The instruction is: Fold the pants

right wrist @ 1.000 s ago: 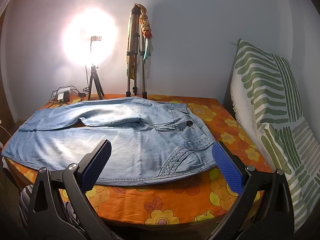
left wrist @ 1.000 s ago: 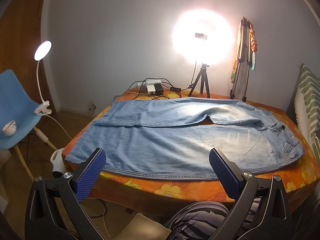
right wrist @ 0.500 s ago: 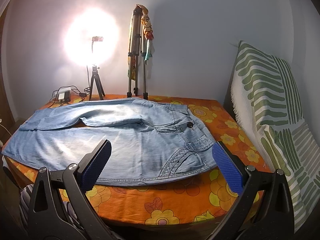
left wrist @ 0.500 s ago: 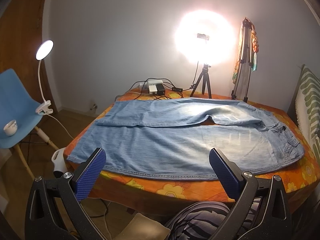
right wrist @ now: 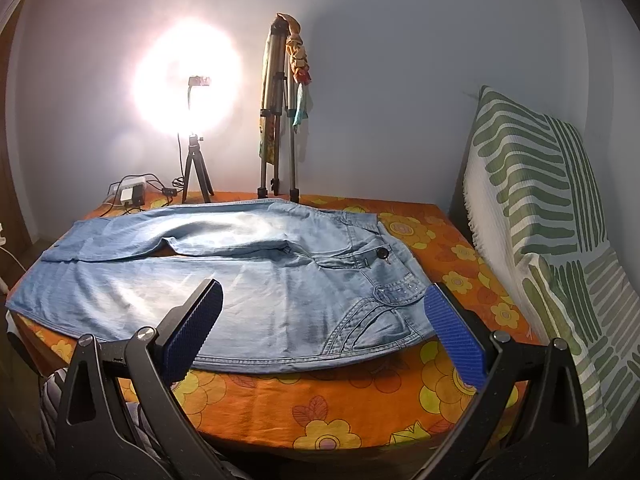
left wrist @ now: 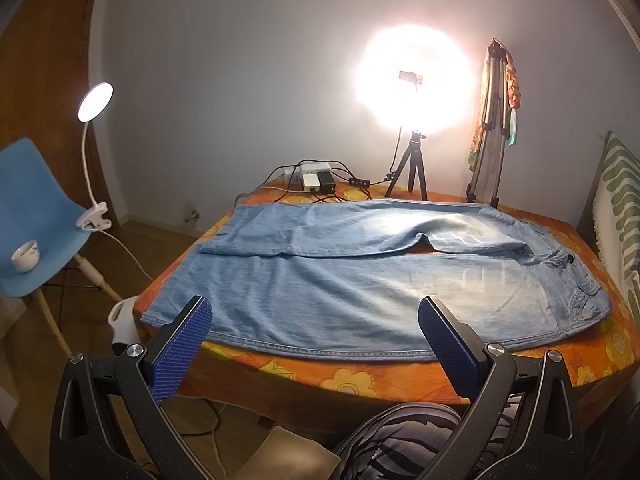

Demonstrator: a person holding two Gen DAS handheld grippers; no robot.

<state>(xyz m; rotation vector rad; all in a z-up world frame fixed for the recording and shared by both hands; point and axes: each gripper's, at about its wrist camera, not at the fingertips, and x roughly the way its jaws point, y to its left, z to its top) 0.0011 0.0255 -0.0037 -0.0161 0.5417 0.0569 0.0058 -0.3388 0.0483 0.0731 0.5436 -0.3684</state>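
Note:
Light blue jeans lie flat on the table with the orange flowered cloth, legs to the left, waist with a dark button to the right; they also show in the right wrist view. The two legs lie side by side, the far one slightly creased near the crotch. My left gripper is open and empty, held short of the near hem by the leg ends. My right gripper is open and empty, held before the near edge by the waist and pocket.
A ring light on a small tripod, a folded tripod and a power strip with cables stand at the table's back. A blue chair with a cup and a clip lamp stand left. A striped cushion leans at the right.
Both grippers have drifted slightly, so the views shift a little to the left. The jeans have not moved and both grippers stay open.

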